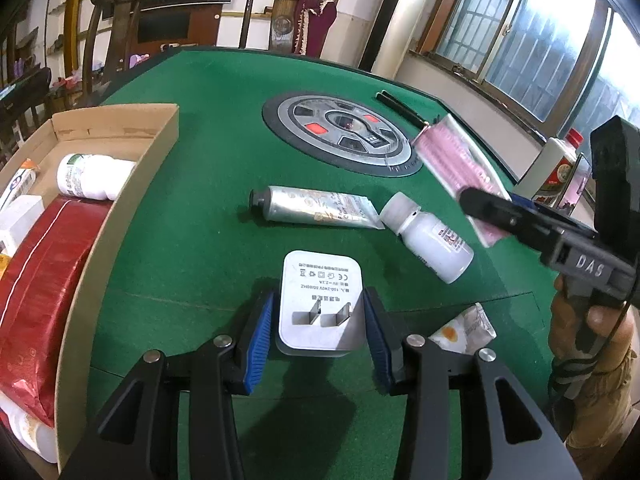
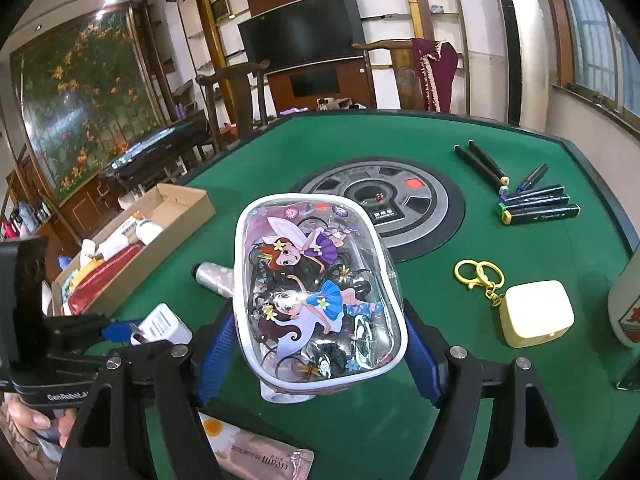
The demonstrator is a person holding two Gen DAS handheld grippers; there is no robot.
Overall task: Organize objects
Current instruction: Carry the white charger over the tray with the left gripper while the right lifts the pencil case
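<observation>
Left gripper (image 1: 319, 322): blue-padded jaws clamped on the two sides of a white plug adapter (image 1: 320, 304), prongs facing the camera, the block held just above the green felt table (image 1: 192, 220). Right gripper (image 2: 320, 346): jaws set wide and clamped on the sides of a clear zip pouch (image 2: 318, 292) printed with two cartoon fairies, lifted off the felt and pointing down toward the table; in the left view the same pouch shows its pink underside at the far right. Near the adapter, beyond it: a silver tube (image 1: 314, 206) lying on its side and a small white bottle (image 1: 430, 236) just right of the tube's crimped end, close enough that contact cannot be told. A flat sachet (image 1: 464, 330) with a daisy print lies near the right of the left gripper. Left side of the table: an open cardboard box (image 1: 120, 216) holding a red wrapped packet (image 1: 44, 280), a white jar (image 1: 94, 176) lying down and other small packs. Table centre: a round grey control panel (image 2: 404, 204) with red buttons. Far right: a loose row of dark marker pens (image 2: 532, 200). Near right: a yellow keyring (image 2: 478, 274) chained to a cream square case (image 2: 536, 314), and a tall white bottle (image 1: 554, 168) with a red cap at the table edge. Room: wooden chairs, a dark television, a floral wall mural, barred windows on the right. A hand (image 1: 592, 332) grips the right tool's handle, seen at the right edge of the left view.
</observation>
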